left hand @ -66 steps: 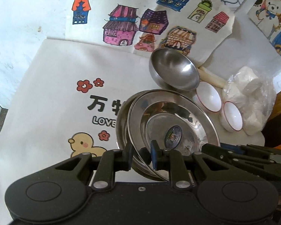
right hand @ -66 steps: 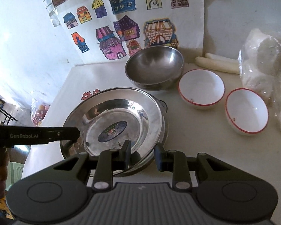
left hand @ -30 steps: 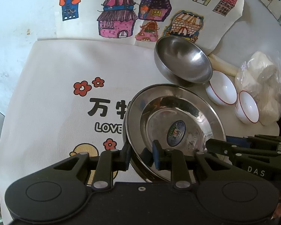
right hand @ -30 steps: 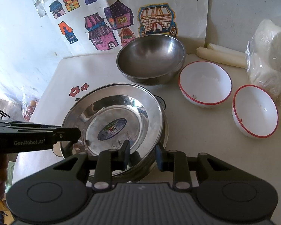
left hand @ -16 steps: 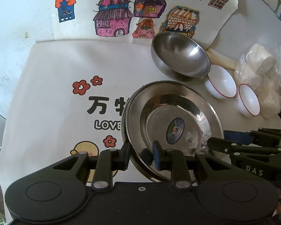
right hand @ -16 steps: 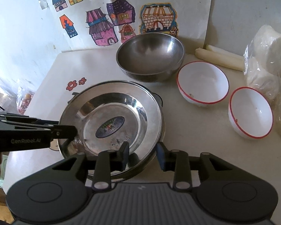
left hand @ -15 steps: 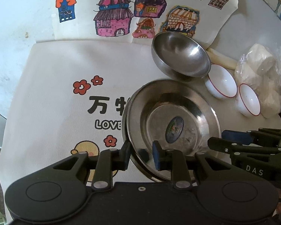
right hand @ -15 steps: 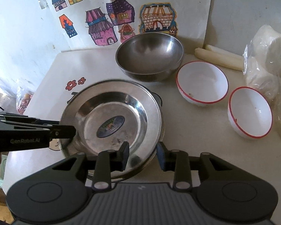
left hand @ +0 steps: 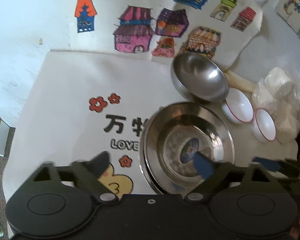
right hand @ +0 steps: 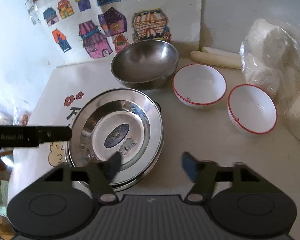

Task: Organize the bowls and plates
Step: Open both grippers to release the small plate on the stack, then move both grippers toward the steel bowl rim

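A steel plate [left hand: 188, 146] with a blue sticker lies nested on another steel plate on the white mat; it also shows in the right wrist view [right hand: 116, 134]. Behind it stands a steel bowl [left hand: 200, 80] [right hand: 145, 65]. Two white bowls with red rims, one nearer [right hand: 199, 84] and one further right [right hand: 252, 109], sit to the right. My left gripper [left hand: 152, 165] is open at the plates' left rim. My right gripper [right hand: 152, 165] is open at the plates' front-right rim. Neither holds anything.
A printed white mat [left hand: 80, 104] covers the table. A clear bag of white lumps [right hand: 280, 64] and two pale sticks [right hand: 218, 57] lie at the right. House drawings [left hand: 150, 24] lean on the wall behind.
Both grippers were shut on the top plate's rim; both have opened and let it go. The plate now rests flat on the plate beneath.
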Demonstrator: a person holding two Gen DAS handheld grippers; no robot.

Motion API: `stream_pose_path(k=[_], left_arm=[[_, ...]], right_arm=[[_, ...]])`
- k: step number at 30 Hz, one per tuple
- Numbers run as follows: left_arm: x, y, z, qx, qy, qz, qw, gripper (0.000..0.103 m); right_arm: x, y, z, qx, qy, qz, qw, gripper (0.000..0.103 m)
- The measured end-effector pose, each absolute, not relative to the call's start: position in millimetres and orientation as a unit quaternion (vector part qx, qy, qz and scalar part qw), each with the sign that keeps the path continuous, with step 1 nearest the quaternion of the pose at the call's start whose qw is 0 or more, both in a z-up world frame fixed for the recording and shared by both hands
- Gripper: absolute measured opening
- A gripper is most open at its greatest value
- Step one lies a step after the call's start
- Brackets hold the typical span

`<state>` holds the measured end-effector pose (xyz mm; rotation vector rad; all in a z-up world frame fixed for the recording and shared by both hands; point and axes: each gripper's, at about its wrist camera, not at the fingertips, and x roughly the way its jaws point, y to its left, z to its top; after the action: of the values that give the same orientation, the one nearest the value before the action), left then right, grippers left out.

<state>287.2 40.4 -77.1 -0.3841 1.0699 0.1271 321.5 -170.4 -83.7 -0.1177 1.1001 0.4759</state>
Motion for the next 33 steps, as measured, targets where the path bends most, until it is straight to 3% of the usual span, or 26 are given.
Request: stream_pose_path(k=[1,3,21,33], left_arm=[[289,42,-76,-0.180,0.506,0.065,0.841,0.102],[295,46,-77,-0.178,0.514,0.069,0.836,0.102],[382,74,-72,-0.142,0.466,-0.012,0.873,0.102],[470,56,-99,-0.115,0.517,-0.050,0.847,0.102]], right_arm=[[321,-172,-83,-0.048,0.517,0.222,0.826,0.093],[319,-178,-81,-0.027,0.514,0.217,0.829,0.103],[307,-201,-85,0.094,0.515,0.111,0.845,0.103],[374,-190,-87,0.224,0.492,0.081,0.837,0.102]])
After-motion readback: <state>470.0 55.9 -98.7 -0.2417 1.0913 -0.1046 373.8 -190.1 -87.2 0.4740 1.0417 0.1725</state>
